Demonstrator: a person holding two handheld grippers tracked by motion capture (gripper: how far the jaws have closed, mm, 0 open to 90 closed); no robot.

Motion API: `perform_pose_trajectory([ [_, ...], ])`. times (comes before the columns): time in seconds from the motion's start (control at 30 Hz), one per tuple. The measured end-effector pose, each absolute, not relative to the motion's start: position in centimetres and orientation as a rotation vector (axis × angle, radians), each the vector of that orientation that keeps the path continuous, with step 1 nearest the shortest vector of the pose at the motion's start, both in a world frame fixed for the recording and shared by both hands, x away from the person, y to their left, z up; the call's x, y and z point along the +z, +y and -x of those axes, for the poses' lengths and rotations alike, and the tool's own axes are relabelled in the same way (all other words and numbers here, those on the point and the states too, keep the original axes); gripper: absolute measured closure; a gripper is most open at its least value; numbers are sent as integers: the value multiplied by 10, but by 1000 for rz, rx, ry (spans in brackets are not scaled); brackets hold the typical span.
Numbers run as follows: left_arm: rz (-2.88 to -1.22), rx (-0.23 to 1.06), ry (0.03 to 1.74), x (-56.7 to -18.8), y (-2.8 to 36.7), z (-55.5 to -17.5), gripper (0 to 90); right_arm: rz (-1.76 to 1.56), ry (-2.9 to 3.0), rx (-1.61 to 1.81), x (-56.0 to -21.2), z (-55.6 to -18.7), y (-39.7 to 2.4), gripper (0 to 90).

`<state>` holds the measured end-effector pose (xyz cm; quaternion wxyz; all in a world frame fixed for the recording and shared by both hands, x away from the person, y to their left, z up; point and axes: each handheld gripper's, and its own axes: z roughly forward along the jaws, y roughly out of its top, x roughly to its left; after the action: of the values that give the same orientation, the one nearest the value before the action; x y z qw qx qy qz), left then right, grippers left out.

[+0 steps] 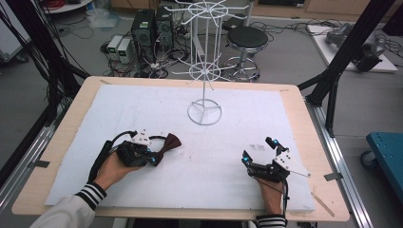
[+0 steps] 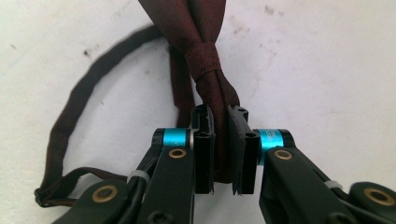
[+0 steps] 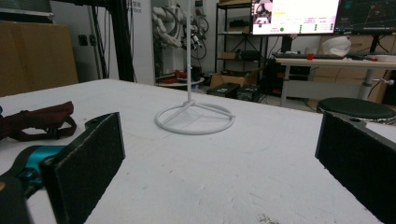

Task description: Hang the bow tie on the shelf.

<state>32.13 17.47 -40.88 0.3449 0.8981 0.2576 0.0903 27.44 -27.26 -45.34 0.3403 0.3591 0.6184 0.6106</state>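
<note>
In the high view, the left gripper (image 1: 153, 159) is seen at the lower left of the frame, clamped on a dark red bow tie (image 1: 169, 143) that lies on the white mat (image 1: 228, 123). The near wing of the tie is largely covered by the gripper body and the hand (image 1: 113, 170), so only the far wing, pointing toward the upper right, can be made out there.

In the left gripper view, the bow tie (image 2: 205, 60) is shown more plainly: one wing is pinched between the two black pads, just below the centre knot, and the far wing is cut off by the top edge of the frame. The strap (image 2: 70, 121) is looped out to the left on the mat, and its lower end passes behind the gripper's arm at the lower left, where its fastening is too dark to be read.

The right gripper (image 1: 259, 149) is seen at the lower right of the high view, resting on the mat with its jaws spread wide and nothing between them. In the right gripper view both pads are cut off by the frame's lower corners. Between them the ring base of a white wire stand (image 3: 195, 119) is seen near the centre, its upper part cut off by the top edge. The bow tie (image 3: 37, 120) is glimpsed at the left edge, partly out of frame.
</note>
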Motion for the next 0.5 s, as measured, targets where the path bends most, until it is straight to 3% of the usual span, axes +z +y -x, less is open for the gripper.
perform_pose_trajectory([
  [0.5,-2166,173,599,-397,184,-321,811,-919,1616,1593,-453,-275,-273,7],
])
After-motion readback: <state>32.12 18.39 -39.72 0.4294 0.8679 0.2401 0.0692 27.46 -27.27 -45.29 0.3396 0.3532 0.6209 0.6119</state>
